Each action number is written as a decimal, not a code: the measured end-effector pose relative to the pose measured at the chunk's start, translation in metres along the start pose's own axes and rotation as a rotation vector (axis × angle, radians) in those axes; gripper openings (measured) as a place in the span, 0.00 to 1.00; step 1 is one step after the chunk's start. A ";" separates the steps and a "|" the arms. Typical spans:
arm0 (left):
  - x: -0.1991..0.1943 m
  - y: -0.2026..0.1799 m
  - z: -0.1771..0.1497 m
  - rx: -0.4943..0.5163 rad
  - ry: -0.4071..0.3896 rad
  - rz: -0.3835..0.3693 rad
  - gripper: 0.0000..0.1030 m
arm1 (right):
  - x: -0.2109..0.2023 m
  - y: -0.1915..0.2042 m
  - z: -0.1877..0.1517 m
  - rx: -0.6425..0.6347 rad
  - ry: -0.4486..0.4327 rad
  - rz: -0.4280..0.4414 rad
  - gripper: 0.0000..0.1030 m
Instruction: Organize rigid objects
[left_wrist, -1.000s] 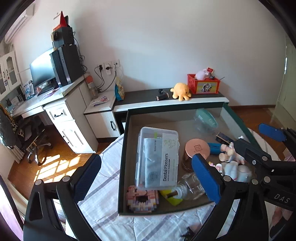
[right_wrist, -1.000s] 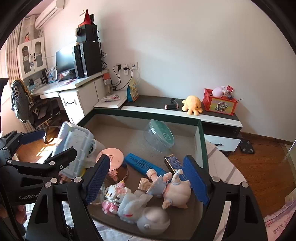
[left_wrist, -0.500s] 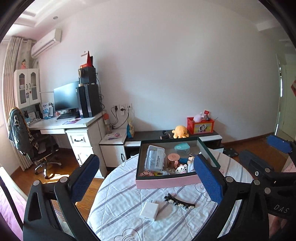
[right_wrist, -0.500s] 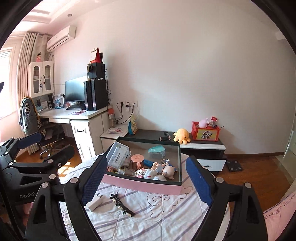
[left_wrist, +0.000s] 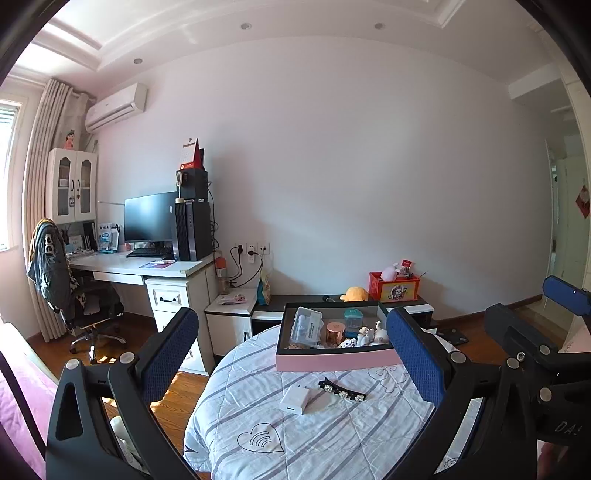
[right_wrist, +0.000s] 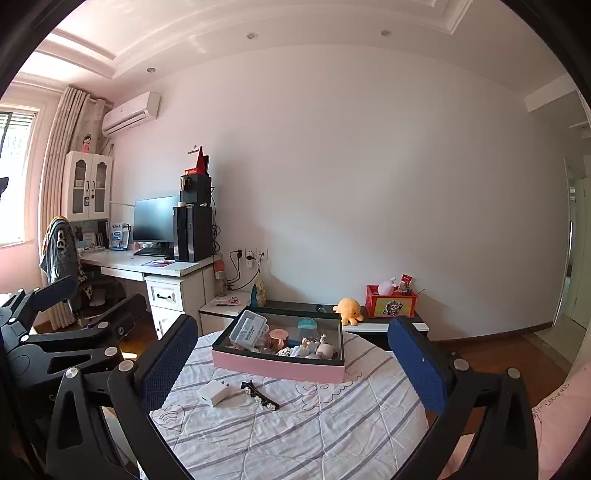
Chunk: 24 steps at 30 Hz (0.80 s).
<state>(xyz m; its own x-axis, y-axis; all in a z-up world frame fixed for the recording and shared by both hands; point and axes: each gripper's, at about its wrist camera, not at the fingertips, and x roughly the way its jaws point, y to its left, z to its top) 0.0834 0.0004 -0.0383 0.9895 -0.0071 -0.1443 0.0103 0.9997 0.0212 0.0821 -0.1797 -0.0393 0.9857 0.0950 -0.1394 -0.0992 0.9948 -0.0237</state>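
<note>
A pink storage box (left_wrist: 334, 360) (right_wrist: 277, 365) sits on the far part of a round table (left_wrist: 325, 435) (right_wrist: 332, 432) covered with a striped cloth. Inside it lie a clear flosser case (left_wrist: 306, 326) (right_wrist: 248, 328), a copper tin (left_wrist: 335, 329), a teal-lidded jar (right_wrist: 307, 326) and small figurines (right_wrist: 314, 349). On the cloth before the box lie a white charger (left_wrist: 294, 400) (right_wrist: 214, 392) and a black hair clip (left_wrist: 341, 390) (right_wrist: 260, 396). My left gripper (left_wrist: 291, 363) and right gripper (right_wrist: 291, 367) hover well back from the box. The right jaws are opening, and nothing is between either pair.
A white desk (left_wrist: 147, 267) with a monitor and computer tower stands at the left wall, an office chair (left_wrist: 66, 295) beside it. Behind the table a low cabinet (right_wrist: 373, 321) carries a yellow plush octopus (right_wrist: 348, 309) and a red box (right_wrist: 390, 302). Wood floor surrounds the table.
Both grippers pulled back and rose from right over the box to a far view of the whole table. The charger and hair clip came into sight. The right jaws spread wider.
</note>
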 end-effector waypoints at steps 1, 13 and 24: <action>-0.004 -0.001 0.001 0.003 -0.005 0.001 1.00 | -0.004 0.000 0.000 0.002 -0.004 -0.001 1.00; -0.022 -0.001 -0.002 0.008 -0.038 0.016 1.00 | -0.021 0.004 -0.003 -0.001 -0.022 -0.010 1.00; 0.026 -0.004 -0.023 0.017 0.071 0.017 1.00 | 0.019 0.002 -0.022 0.008 0.069 -0.003 1.00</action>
<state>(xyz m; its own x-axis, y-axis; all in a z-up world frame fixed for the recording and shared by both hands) 0.1055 -0.0029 -0.0646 0.9769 0.0124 -0.2132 -0.0037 0.9992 0.0410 0.0976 -0.1766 -0.0641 0.9742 0.0897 -0.2071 -0.0952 0.9953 -0.0165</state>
